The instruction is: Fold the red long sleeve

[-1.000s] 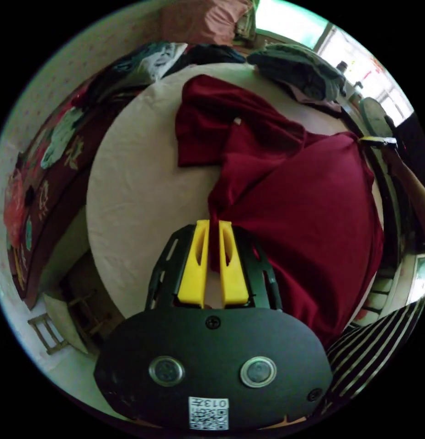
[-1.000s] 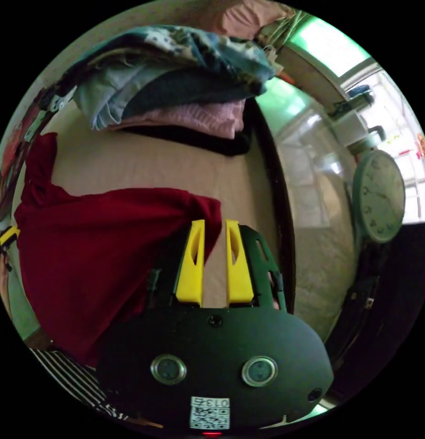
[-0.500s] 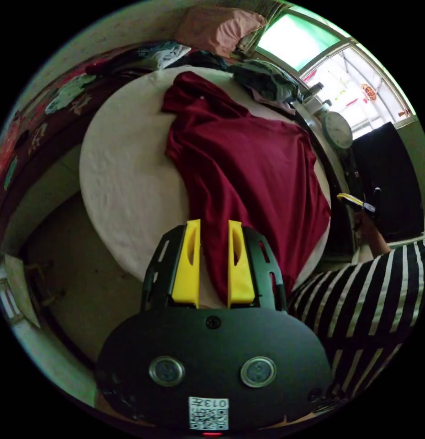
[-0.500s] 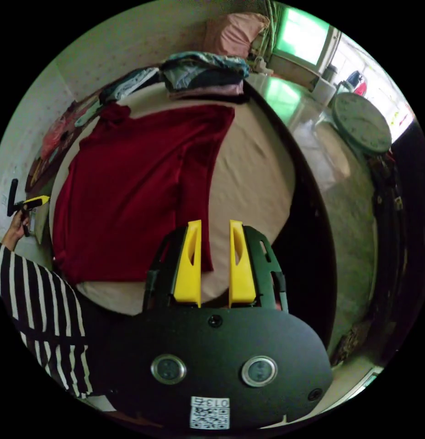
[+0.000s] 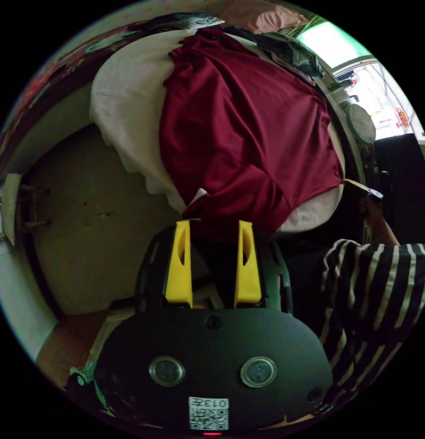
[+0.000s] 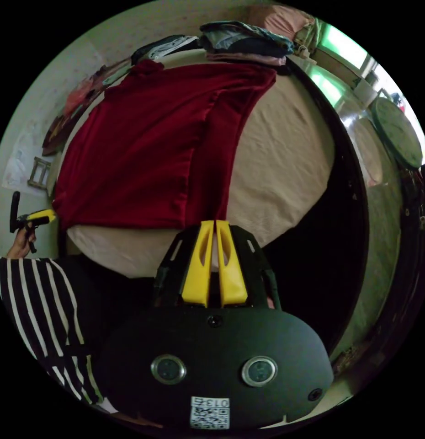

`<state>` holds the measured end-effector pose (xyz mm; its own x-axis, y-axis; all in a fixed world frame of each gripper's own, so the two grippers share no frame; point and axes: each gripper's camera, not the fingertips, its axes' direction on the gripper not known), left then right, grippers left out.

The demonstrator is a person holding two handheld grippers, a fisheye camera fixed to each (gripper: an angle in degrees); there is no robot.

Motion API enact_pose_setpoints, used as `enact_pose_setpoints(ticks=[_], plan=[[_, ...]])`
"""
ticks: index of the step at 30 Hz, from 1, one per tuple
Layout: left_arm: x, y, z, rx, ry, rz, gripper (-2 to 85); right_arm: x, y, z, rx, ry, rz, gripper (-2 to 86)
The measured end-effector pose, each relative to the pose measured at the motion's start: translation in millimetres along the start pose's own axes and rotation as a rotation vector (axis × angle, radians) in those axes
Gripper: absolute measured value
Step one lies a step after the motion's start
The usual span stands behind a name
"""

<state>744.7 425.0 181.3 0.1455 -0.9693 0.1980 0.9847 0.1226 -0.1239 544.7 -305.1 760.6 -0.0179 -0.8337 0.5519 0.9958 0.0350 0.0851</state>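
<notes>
Lying spread over the pale round table (image 5: 125, 105), the red long sleeve (image 5: 240, 119) has its hem folded up near the table's edge in the left gripper view. Just below that hem the left gripper (image 5: 213, 224) hangs with its yellow jaws wide apart, nothing between them. Further right, the right gripper (image 5: 361, 186) shows as a small yellow tip touching the garment's corner, above a hand and a black-and-white striped sleeve (image 5: 381, 283).

In the right gripper view, the left gripper (image 6: 39, 217) sits at the far left, beside the shirt's corner, held above the striped sleeve (image 6: 34, 302). The red long sleeve (image 6: 148, 137) lies flat on the table (image 6: 285, 151), one long strip reaching down to the right gripper (image 6: 215, 224), whose jaws are drawn nearly together at that strip's end; whether they pinch the cloth I cannot tell. A pile of clothes (image 6: 244, 41) rests at the table's far side, a clock (image 6: 397, 132) off right.
</notes>
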Motion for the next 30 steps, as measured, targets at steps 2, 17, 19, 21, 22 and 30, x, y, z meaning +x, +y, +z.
enact_pose_setpoints(ticks=[2, 17, 19, 21, 22, 30], plan=[[-6, 5, 2, 0.011, -0.015, -0.020, 15.7, -7, 6, -12, 0.009, 0.060, -0.041, 0.8], [-72, 28, 28, 0.083, 0.170, 0.050, 15.9, -30, 24, -49, 0.010, 0.140, -0.132, 0.4], [-78, 25, 33, 0.080, 0.216, 0.070, 15.7, -32, 23, -48, -0.006, 0.139, -0.143, 0.4], [-82, 17, 38, 0.049, 0.206, 0.133, 15.5, -33, 22, -49, -0.015, 0.135, -0.151, 0.4], [-84, 16, 39, 0.042, 0.215, 0.143, 15.1, -35, 21, -51, -0.015, 0.133, -0.157, 0.4], [-103, 19, 49, -0.070, 0.356, 0.213, 1.6, -50, 13, -58, -0.034, 0.165, -0.215, 0.4]])
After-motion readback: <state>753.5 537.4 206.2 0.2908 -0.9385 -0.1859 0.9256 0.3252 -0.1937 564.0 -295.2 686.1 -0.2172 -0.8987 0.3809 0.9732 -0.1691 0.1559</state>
